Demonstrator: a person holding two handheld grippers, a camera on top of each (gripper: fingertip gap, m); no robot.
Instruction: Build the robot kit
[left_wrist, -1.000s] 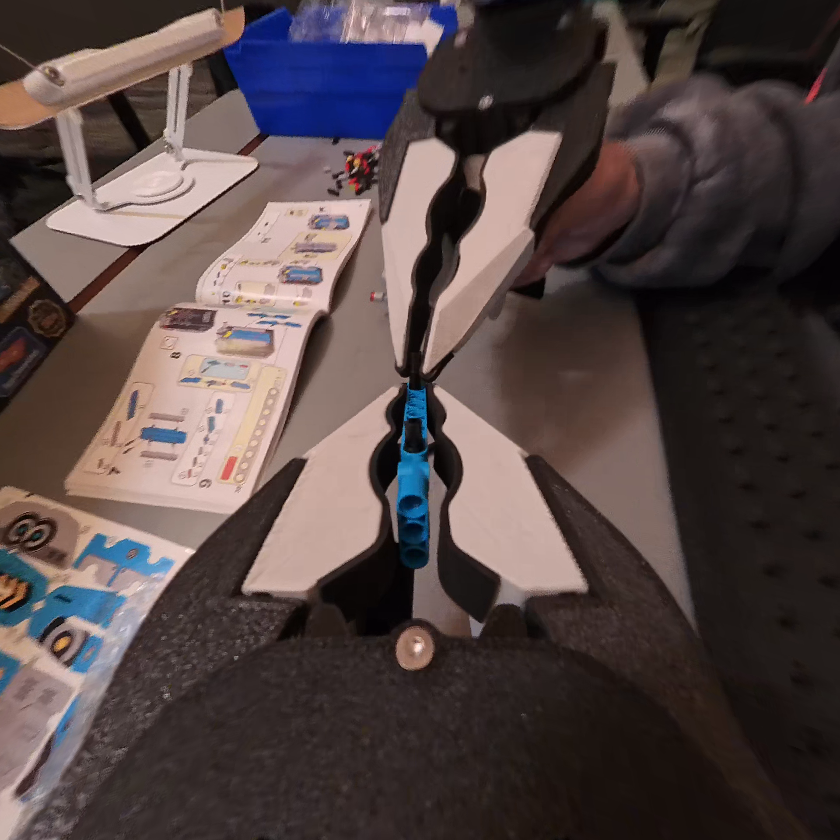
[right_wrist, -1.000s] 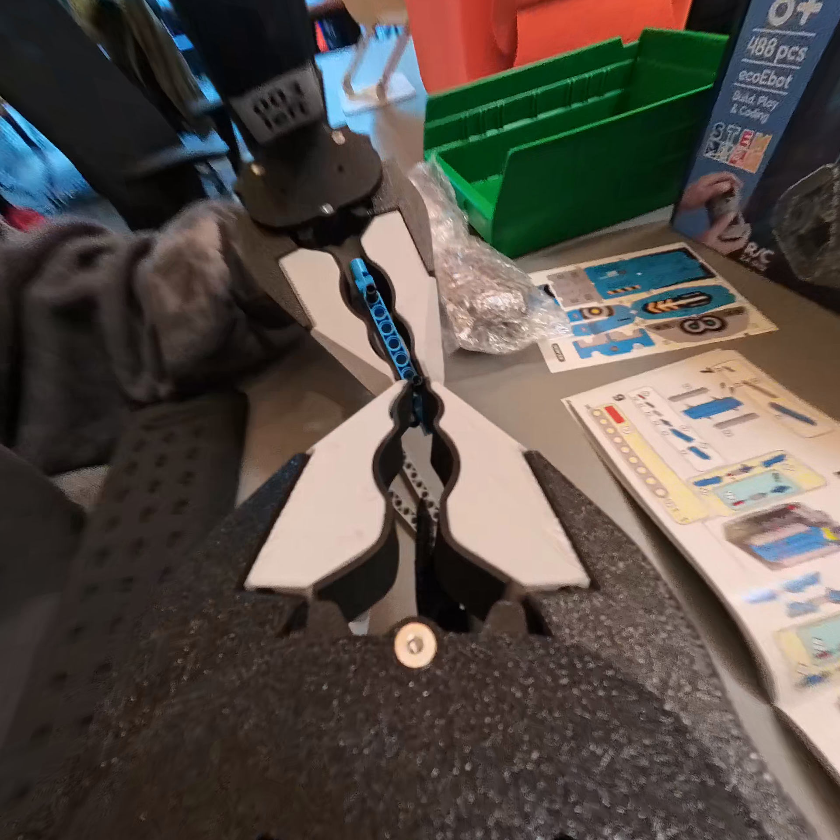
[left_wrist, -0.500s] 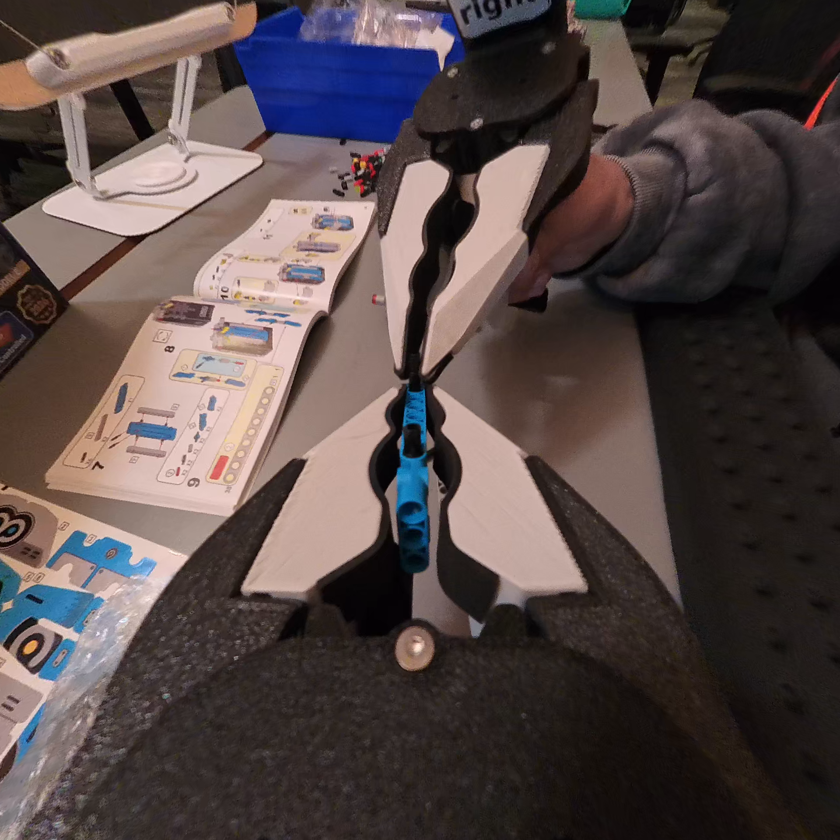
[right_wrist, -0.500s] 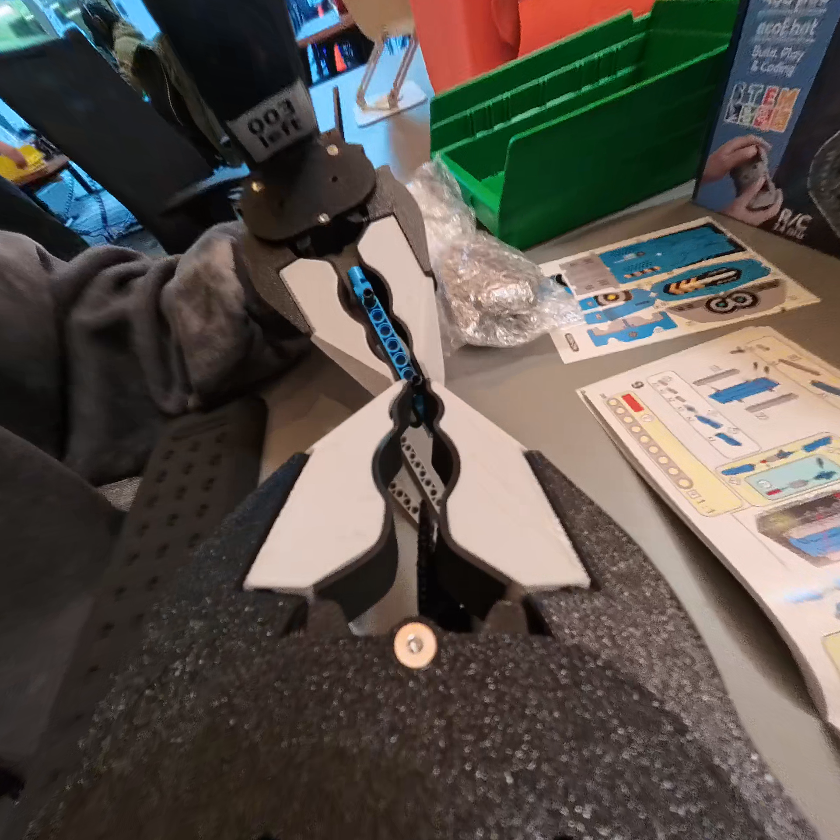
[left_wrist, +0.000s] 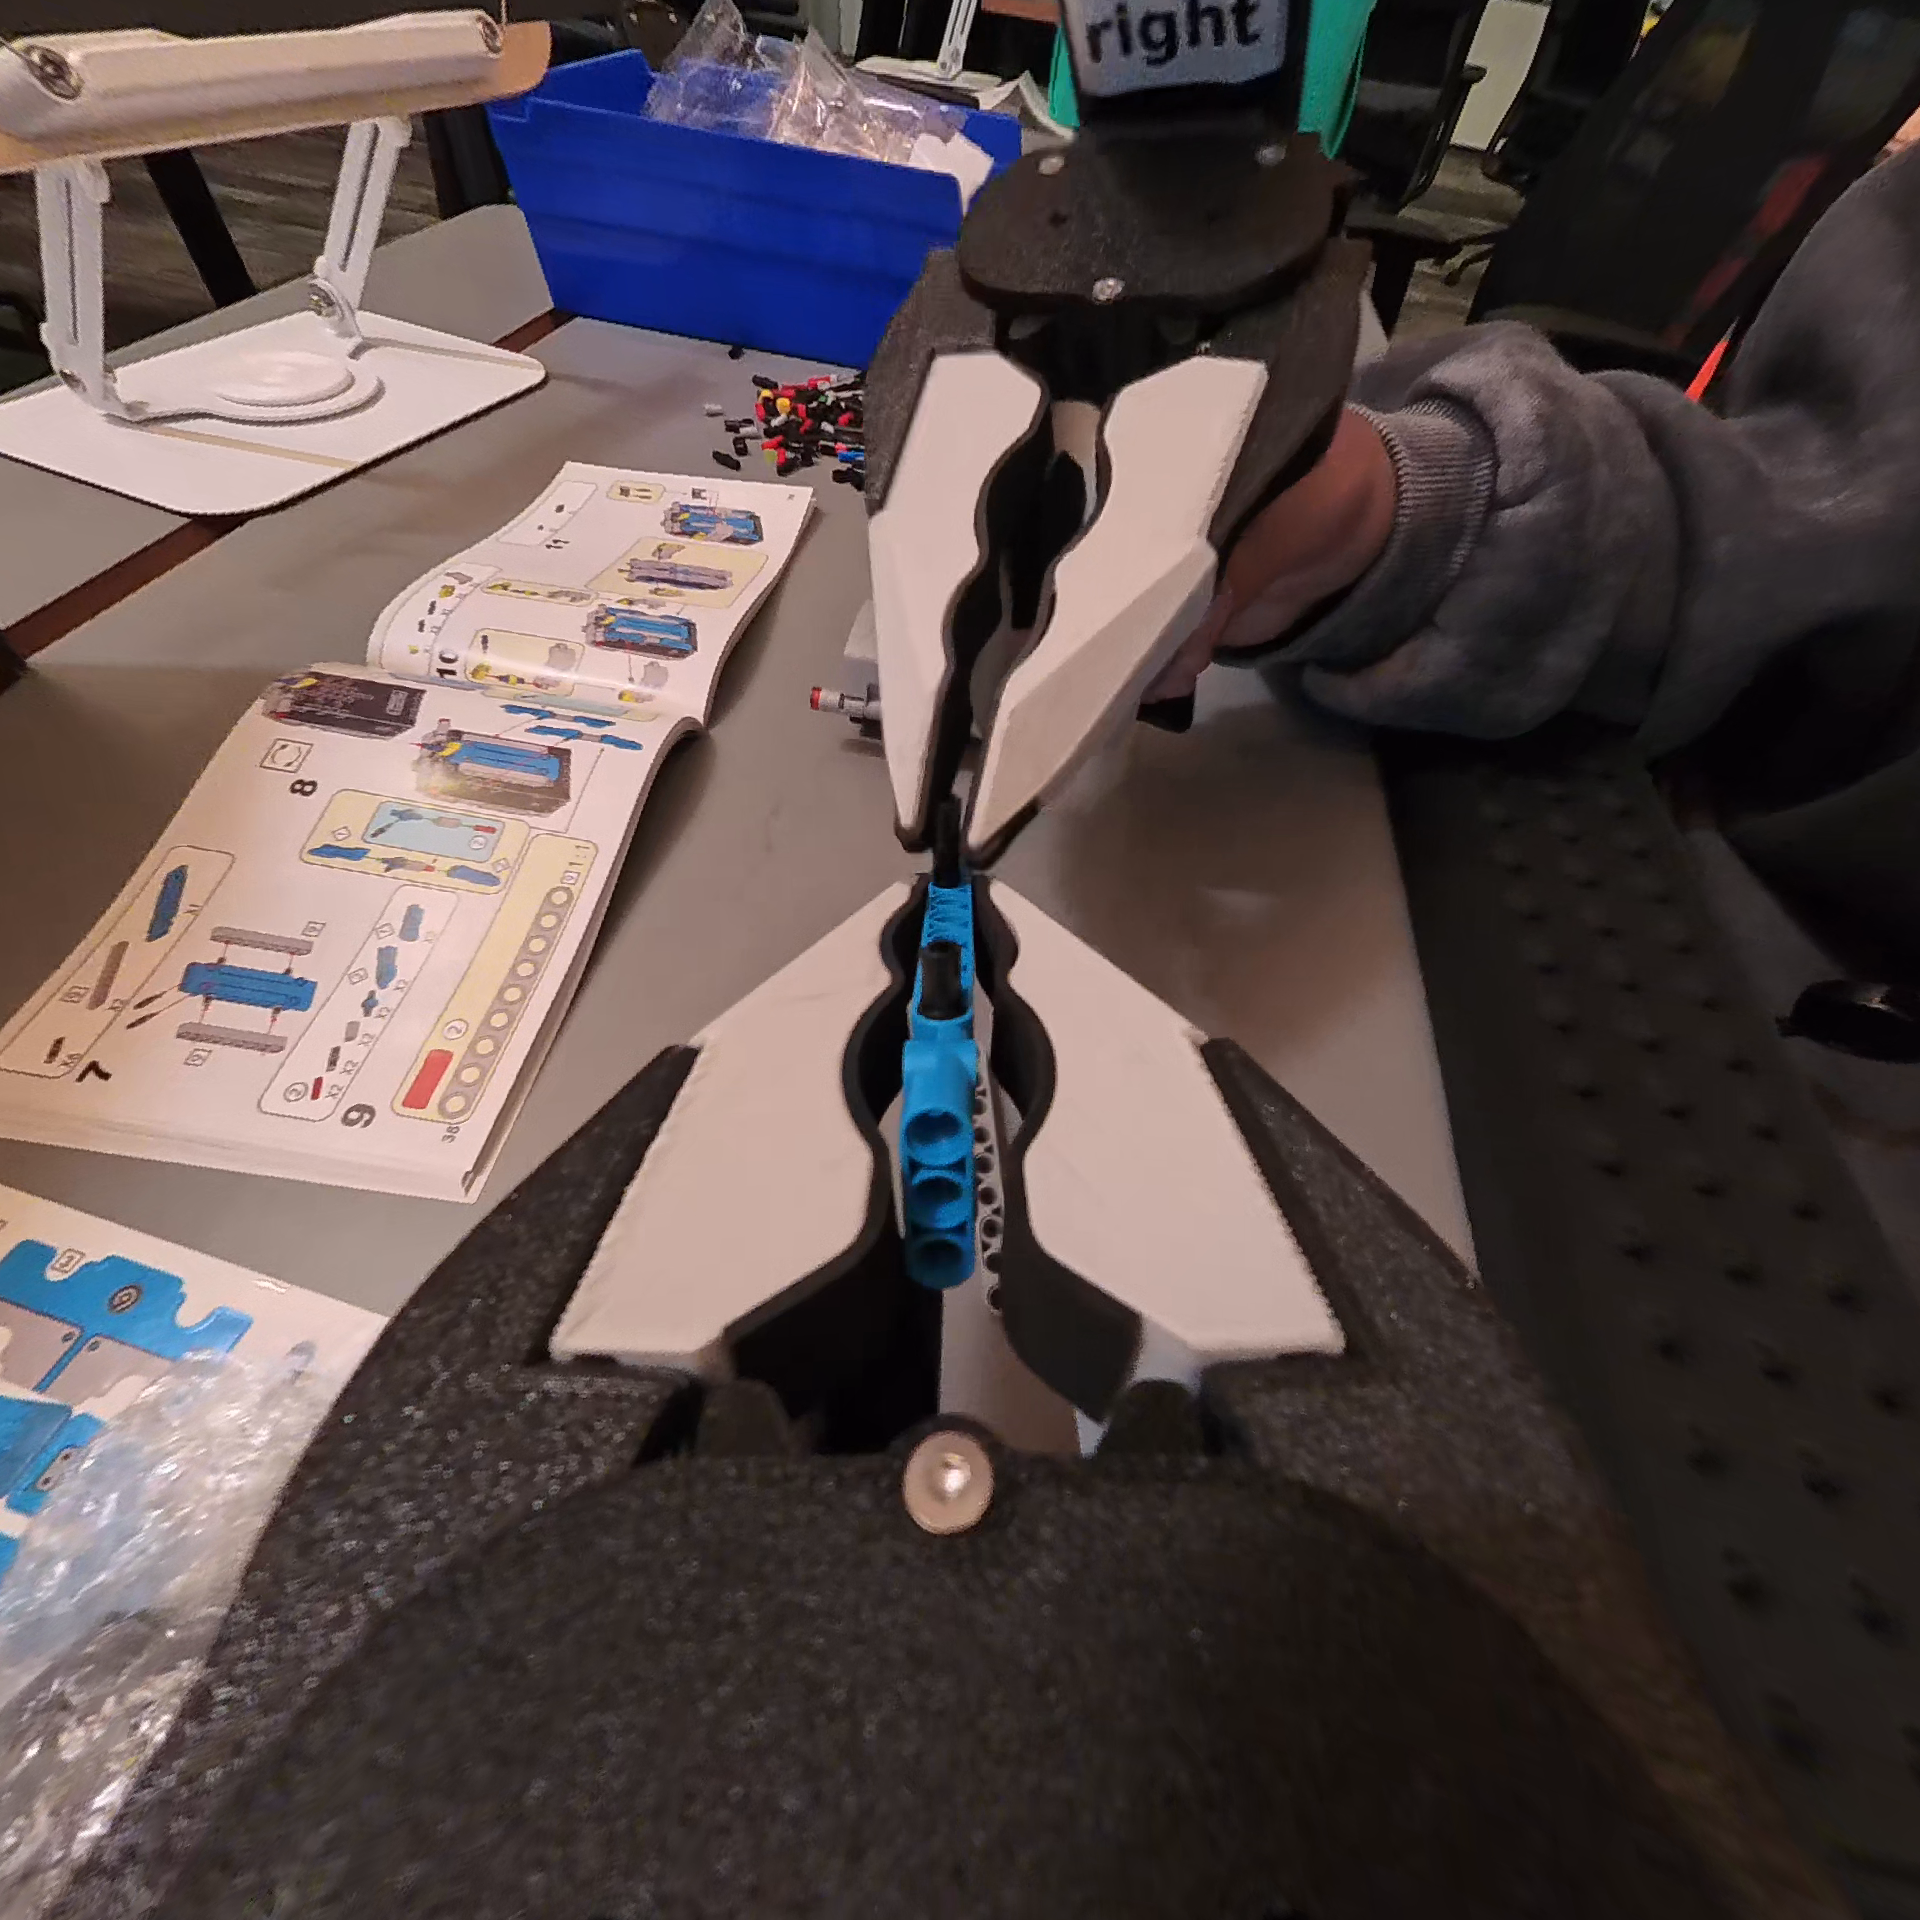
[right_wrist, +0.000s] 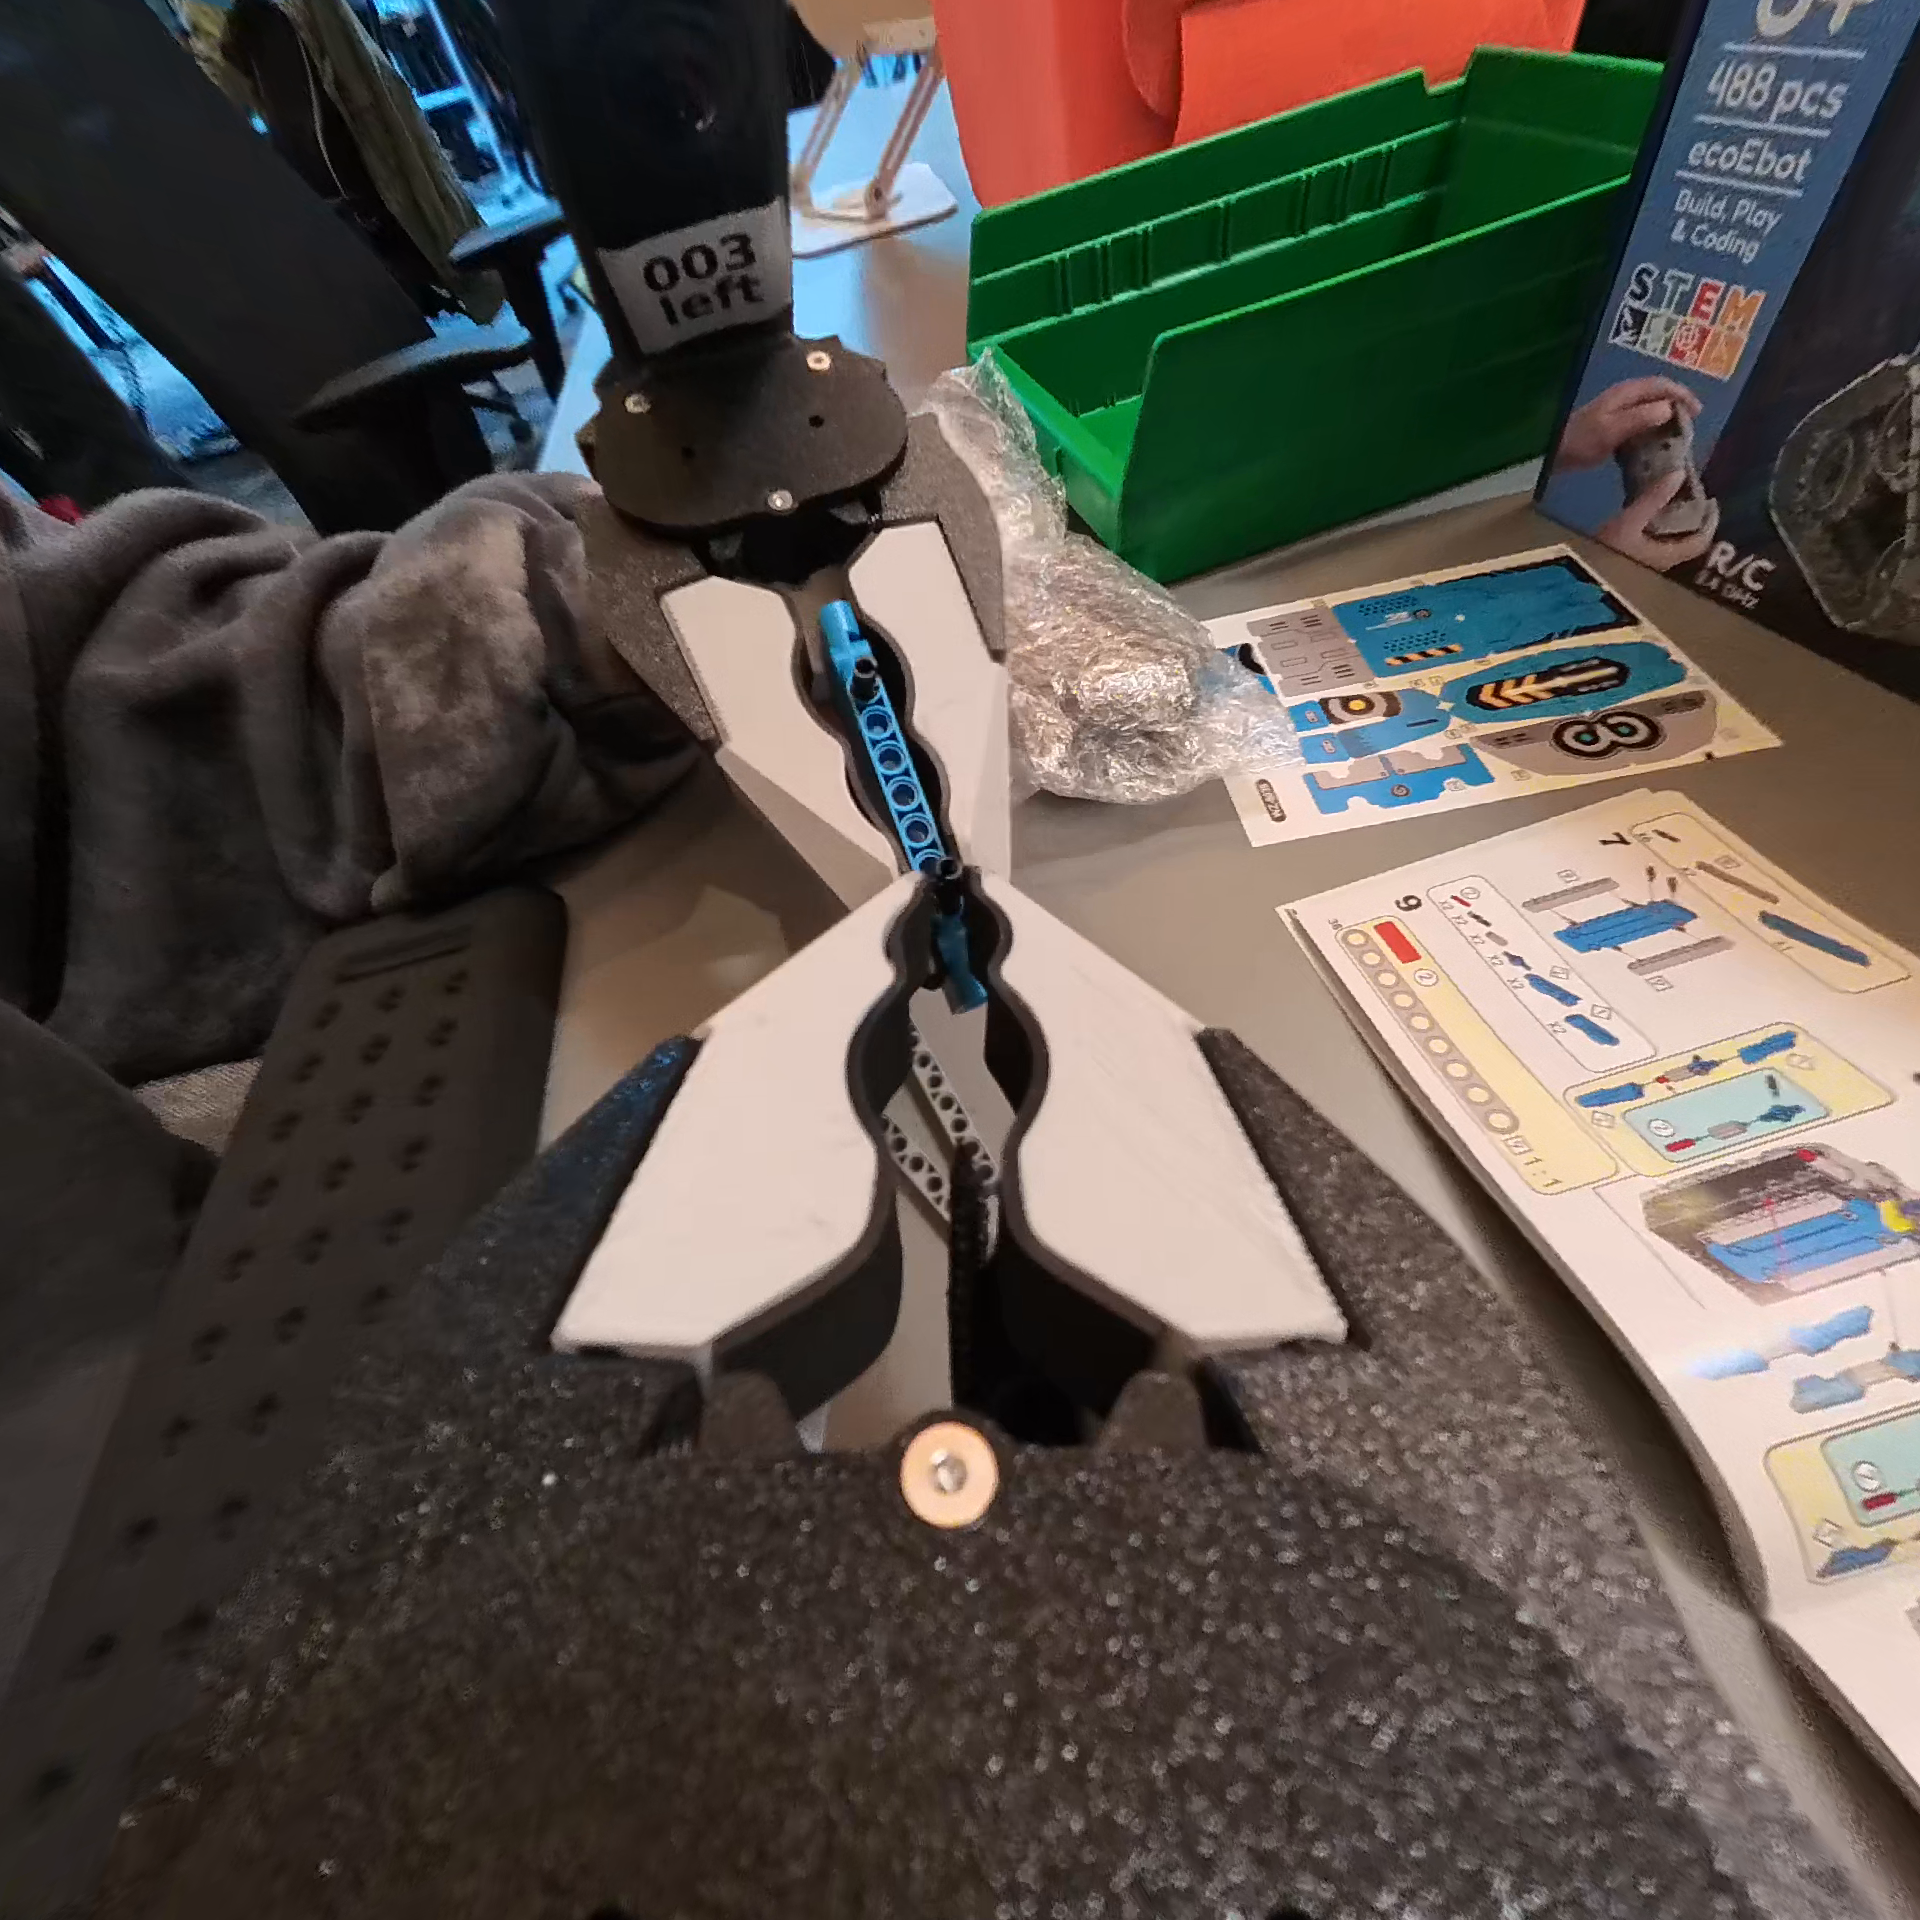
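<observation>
My left gripper (left_wrist: 945, 896) is shut on a blue perforated beam (left_wrist: 935, 1132) that runs lengthwise between its fingers. My right gripper (right_wrist: 948, 896) is shut on a small blue and black pin (right_wrist: 961, 961). The two grippers meet tip to tip above the grey table. The pin's black end touches the end of the blue beam (right_wrist: 896, 774). In the left wrist view the right gripper (left_wrist: 943, 844) comes down from above, with a hand and grey sleeve behind it. A grey perforated beam (right_wrist: 935, 1112) lies on the table under the fingers.
An open instruction booklet (left_wrist: 416, 831) and a sticker sheet (right_wrist: 1475, 686) lie on the table. A green bin (right_wrist: 1299, 364), a kit box (right_wrist: 1766, 312), a crumpled plastic bag (right_wrist: 1091, 675), a blue bin (left_wrist: 727, 218), a pile of small pins (left_wrist: 800, 416) and a white stand (left_wrist: 260, 384) surround them. A black perforated mat (left_wrist: 1662, 1143) lies alongside. Only a small space, under 4 cm, lies between the two pairs of fingers.
Both grippers stay shut and tip to tip. They have shifted slightly together over the table; the pin still sits at the beam's end.
</observation>
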